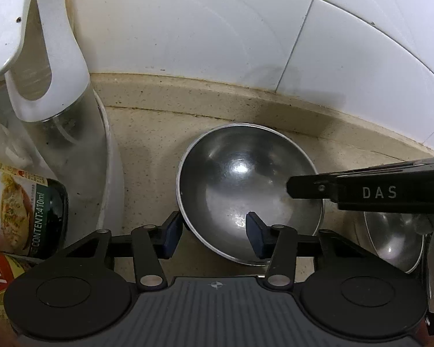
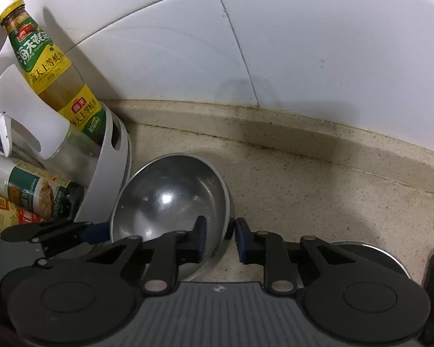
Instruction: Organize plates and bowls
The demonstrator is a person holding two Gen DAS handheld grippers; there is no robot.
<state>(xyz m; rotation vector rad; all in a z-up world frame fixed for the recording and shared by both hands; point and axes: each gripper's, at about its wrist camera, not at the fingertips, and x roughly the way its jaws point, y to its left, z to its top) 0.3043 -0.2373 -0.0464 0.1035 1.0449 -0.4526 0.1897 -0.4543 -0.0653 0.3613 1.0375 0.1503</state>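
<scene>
**Both claws straddle the rim of one steel bowl**

Your left gripper (image 1: 214,232) fills the near edge of the left wrist view, jaws spread wide, with one blue pad outside the steel bowl (image 1: 240,185) and the other inside it, the rim between them and neither pad visibly pressing it. That bowl sits on the beige counter (image 1: 147,144) near the white tiled wall (image 1: 188,29). Your right gripper (image 1: 303,188) reaches in from the right over the bowl's far-right rim. A second steel bowl (image 1: 393,240) lies near right, partly hidden. At left stand a white-handled jug (image 1: 58,86) and a dark bottle (image 1: 29,217).

Nearest in the right wrist view is your right gripper (image 2: 218,238), narrowly parted across the bowl's (image 2: 165,199) right rim, one pad inside, one outside; you cannot tell whether they touch it. Your left gripper's finger (image 2: 58,231) shows at the bowl's left edge. A yellow-labelled bottle (image 2: 55,69) stands far left in a white rack (image 2: 112,167).
</scene>
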